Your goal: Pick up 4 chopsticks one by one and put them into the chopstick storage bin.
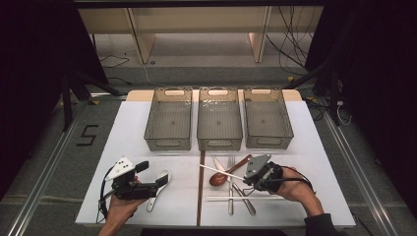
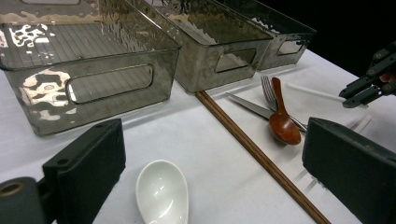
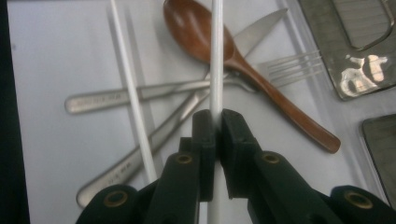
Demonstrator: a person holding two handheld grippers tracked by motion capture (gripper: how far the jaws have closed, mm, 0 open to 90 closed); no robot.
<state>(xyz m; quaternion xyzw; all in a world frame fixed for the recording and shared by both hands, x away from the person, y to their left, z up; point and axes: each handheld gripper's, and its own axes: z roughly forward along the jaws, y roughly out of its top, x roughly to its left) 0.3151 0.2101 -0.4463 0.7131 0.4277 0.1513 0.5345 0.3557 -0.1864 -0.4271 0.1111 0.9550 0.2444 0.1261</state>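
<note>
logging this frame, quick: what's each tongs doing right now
left tongs: open, holding nothing, white spoon between the jaws on the table
right tongs: shut on white chopstick

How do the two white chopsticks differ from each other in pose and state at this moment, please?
The held chopstick is clamped between the jaws of the right hand-held gripper, while the loose chopstick lies free on the table.

In the high view the held chopstick slants out toward the table's middle, while the loose chopstick lies crosswise along the near edge.

The held chopstick passes over the wooden spoon; the loose one crosses the metal cutlery handles. Both are thin, white and straight.
</note>
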